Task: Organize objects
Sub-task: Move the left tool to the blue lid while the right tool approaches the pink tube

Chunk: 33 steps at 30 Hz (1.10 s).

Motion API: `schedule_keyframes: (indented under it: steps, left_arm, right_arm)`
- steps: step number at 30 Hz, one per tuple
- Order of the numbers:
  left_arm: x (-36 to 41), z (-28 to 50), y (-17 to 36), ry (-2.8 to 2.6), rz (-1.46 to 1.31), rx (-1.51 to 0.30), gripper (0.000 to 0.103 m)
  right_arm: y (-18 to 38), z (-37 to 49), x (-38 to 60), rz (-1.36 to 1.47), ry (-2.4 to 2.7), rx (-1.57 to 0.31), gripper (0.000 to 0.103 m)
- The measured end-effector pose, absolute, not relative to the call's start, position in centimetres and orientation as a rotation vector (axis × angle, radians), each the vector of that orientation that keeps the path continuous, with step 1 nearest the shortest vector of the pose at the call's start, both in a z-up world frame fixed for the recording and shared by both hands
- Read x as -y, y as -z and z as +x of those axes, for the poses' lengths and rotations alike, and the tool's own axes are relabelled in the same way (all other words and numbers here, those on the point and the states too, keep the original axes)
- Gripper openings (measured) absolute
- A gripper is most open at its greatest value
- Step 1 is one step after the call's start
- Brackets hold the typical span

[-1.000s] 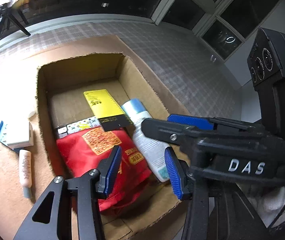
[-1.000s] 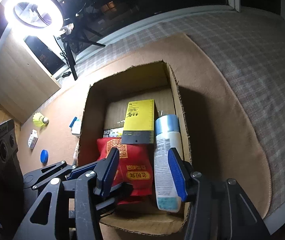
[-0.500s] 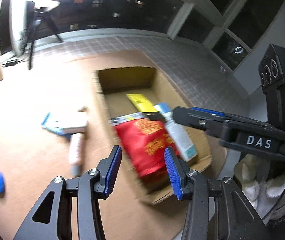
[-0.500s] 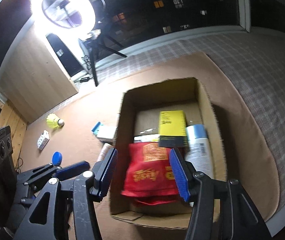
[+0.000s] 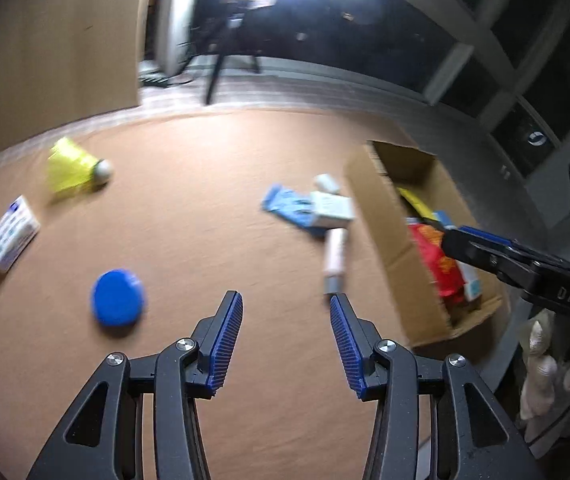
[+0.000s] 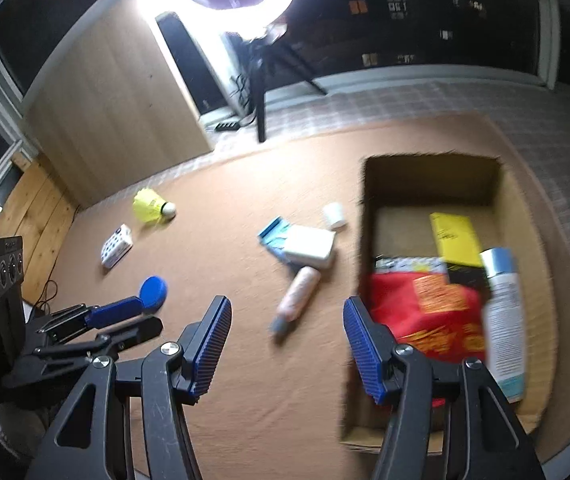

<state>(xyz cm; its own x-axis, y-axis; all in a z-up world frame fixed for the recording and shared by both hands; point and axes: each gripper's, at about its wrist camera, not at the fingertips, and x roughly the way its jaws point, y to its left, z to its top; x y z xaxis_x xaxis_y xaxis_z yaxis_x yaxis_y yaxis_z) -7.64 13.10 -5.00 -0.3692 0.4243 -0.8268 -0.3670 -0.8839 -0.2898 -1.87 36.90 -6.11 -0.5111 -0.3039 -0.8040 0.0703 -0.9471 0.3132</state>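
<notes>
The cardboard box (image 6: pixel 365 208) holds a red bag (image 6: pixel 425 312), a yellow pack (image 6: pixel 455 240) and a white spray bottle (image 6: pixel 503 320). Left of it on the brown mat lie a pink tube (image 6: pixel 299 292), a white box (image 6: pixel 309 246) on a blue packet (image 6: pixel 273 232), and a small white cap (image 6: pixel 334 214). Farther left are a blue lid (image 5: pixel 117 298), a yellow shuttlecock (image 5: pixel 75 170) and a dotted white box (image 5: pixel 11 234). My left gripper (image 5: pixel 285 304) is open and empty above the mat, right of the lid. My right gripper (image 6: pixel 287 308) is opening, empty, over the mat near the tube.
A ring light on a tripod (image 6: pixel 261 92) stands at the back beside a wooden panel (image 6: pixel 117 120). Checkered flooring (image 6: pixel 525 112) surrounds the mat (image 6: pixel 225 200), with dark windows behind. The left gripper's body (image 6: pixel 5 312) fills the left edge of the right wrist view.
Both grippers have swung left, from over the cardboard box to over the mat. The lid, shuttlecock and dotted box have come into the left wrist view. The right fingers stand wider apart.
</notes>
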Motion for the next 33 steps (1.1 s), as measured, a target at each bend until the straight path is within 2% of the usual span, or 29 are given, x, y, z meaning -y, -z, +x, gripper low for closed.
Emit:
schedule_keyframes:
  steps: [13,19,28,33]
  left_arm:
    - [-5.0,-8.0,8.5,-2.324,-1.488,0.148,0.050]
    - [-3.3,-8.6,10.0,-2.319,-1.523,0.155,0.050]
    - [-2.4,-10.1,11.7,-2.303,-1.551,0.163,0.054]
    - [-2.4,-10.8,12.7,-2.297,-1.564,0.156,0.055]
  right_arm:
    - [10.5,-3.8,-31.8,1.597,2.448,0.455,0.054]
    - [12.2,-5.3,-31.2,1.678,2.481,0.428,0.054]
    - [14.7,-7.0,-31.7,1.804,2.470,0.485,0.054]
    - [15.5,-7.9,-31.7,1.851,2.488,0.468,0.050]
